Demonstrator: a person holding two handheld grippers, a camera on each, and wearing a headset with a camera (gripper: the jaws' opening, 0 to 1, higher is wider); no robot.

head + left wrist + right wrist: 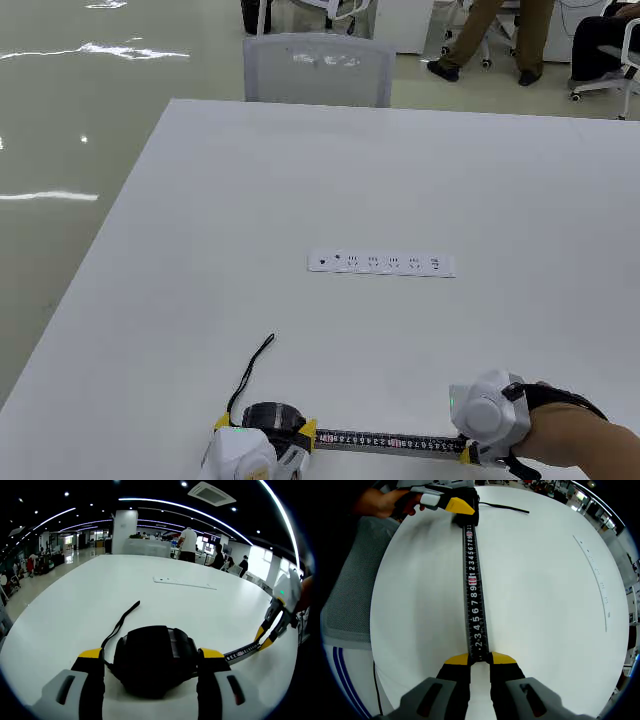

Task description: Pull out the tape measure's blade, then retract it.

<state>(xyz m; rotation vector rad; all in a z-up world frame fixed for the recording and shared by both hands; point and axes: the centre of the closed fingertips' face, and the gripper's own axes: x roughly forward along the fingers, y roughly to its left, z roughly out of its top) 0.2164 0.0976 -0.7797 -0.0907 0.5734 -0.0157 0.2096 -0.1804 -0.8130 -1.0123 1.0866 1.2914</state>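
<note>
The black tape measure case (155, 657) sits on the white table, clamped between the yellow-tipped jaws of my left gripper (151, 654). In the head view the case (274, 419) lies near the table's front edge with the left gripper (262, 452) on it. Its black blade (474, 585) with white numbers runs flat across the table to my right gripper (480, 657), which is shut on the blade's end. The blade (385, 441) stretches rightward to the right gripper (468, 447). A black wrist strap (250, 375) trails from the case.
A white power strip (381, 264) lies mid-table, beyond the tape. A grey chair back (318, 68) stands at the table's far edge. People sit and stand in the office beyond. The table edge is close behind both grippers.
</note>
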